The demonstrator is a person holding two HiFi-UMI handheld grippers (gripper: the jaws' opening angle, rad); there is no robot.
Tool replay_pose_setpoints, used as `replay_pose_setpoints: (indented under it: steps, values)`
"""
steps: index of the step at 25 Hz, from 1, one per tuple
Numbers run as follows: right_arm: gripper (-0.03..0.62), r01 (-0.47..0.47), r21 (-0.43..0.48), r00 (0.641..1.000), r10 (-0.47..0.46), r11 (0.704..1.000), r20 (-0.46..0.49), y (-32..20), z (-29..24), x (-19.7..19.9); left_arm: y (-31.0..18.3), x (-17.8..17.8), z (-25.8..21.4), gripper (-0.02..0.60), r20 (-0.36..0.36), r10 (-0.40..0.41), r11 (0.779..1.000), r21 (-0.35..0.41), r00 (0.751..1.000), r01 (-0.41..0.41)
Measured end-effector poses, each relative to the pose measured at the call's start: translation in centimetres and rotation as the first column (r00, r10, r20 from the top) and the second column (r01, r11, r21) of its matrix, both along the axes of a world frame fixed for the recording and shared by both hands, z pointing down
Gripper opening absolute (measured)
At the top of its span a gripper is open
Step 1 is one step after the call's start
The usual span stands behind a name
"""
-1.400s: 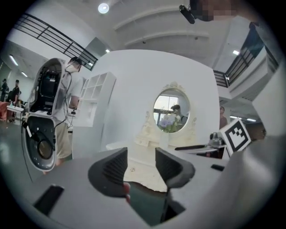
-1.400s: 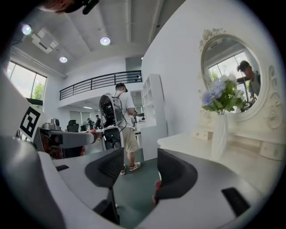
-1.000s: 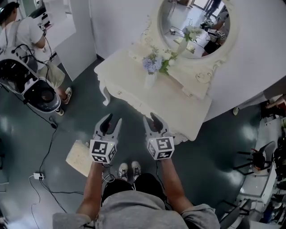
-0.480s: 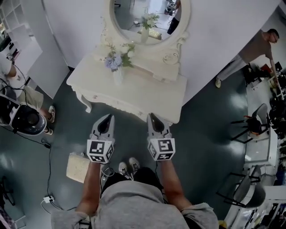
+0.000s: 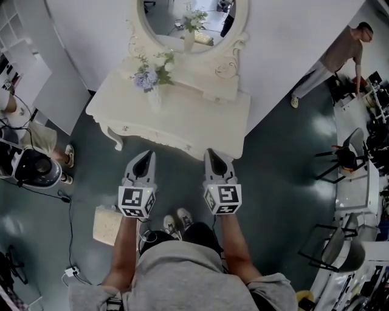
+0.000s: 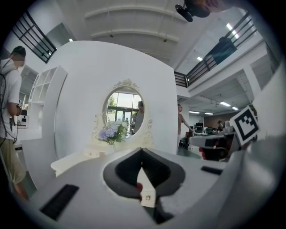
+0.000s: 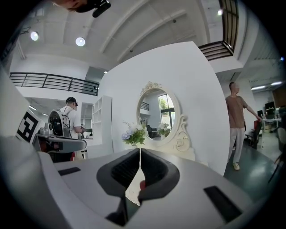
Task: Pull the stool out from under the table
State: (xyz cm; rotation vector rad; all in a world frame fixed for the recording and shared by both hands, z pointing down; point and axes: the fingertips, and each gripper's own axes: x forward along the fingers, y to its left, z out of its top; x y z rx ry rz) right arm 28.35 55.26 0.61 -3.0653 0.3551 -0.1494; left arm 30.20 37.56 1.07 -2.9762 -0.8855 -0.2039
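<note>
Currently on view, itemised.

1. Left gripper (image 5: pixel 144 159): jaws clenched tip to tip, nothing between them. It is held out in front of the body with its marker cube uppermost and its nose aimed at the dressing table (image 5: pixel 203 118).
2. Right gripper (image 5: pixel 214 157): jaws likewise pressed together and empty. It sits level with the left one and apart from it, its tip close to the table's front edge.
3. Left forearm (image 5: pixel 123 252) and right forearm (image 5: pixel 236 252): bare, extended forward, roughly parallel, flanking the person's shoes (image 5: pixel 176 222).
4. Dressing table: cream, carved, set against the white wall. It carries an oval mirror (image 5: pixel 182 18) and a vase of flowers (image 5: pixel 152 79).
5. Stool: not clearly identified. A cream square piece (image 5: pixel 106 225) on the dark floor just left of the left forearm, clear of the table, may be it.
</note>
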Motion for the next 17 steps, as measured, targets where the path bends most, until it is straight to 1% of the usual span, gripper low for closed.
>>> replay_pose_setpoints:
  steps: [17]
  values:
    - [0.021, 0.016, 0.002, 1.0, -0.016, 1.0, 0.001, -0.62, 0.3, 0.05, -0.38, 0.28, -0.33, 0.005, -0.009, -0.008, 1.0, 0.0, 1.0, 0.008]
